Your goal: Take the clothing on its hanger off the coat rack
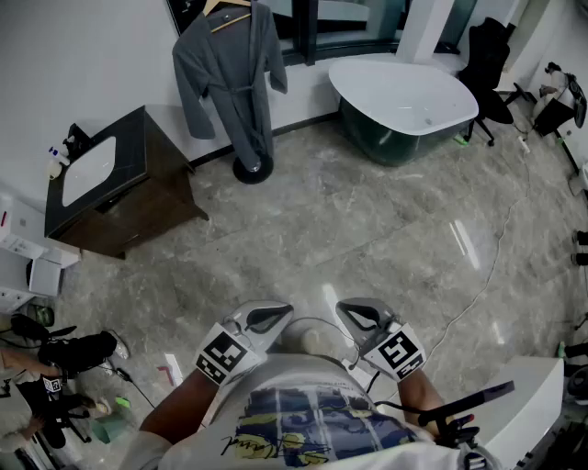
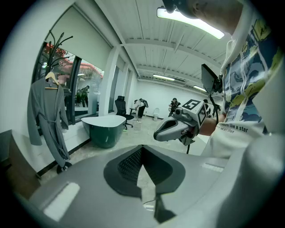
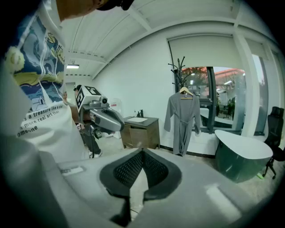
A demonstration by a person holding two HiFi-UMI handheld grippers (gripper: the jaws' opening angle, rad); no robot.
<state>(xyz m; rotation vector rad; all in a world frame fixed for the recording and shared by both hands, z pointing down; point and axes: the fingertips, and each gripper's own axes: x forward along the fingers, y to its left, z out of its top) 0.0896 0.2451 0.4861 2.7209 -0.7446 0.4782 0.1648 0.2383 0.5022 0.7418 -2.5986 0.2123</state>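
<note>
A grey robe [image 1: 230, 78] hangs on a wooden hanger [image 1: 228, 13] from a black coat rack, whose round base [image 1: 251, 169] stands on the floor by the far wall. The robe [image 2: 46, 118] also shows at the left of the left gripper view, and the robe [image 3: 181, 119] sits right of centre in the right gripper view under the rack's branches [image 3: 178, 67]. My left gripper [image 1: 268, 318] and right gripper [image 1: 361, 315] are held close to my chest, far from the rack. Both are shut with nothing between their jaws.
A white bathtub [image 1: 404, 96] stands to the right of the rack and a dark vanity cabinet [image 1: 124, 188] with a sink to its left. A black office chair [image 1: 487, 55] is at the far right. A cable [image 1: 487, 275] runs across the marble floor, and camera gear [image 1: 64, 353] lies at lower left.
</note>
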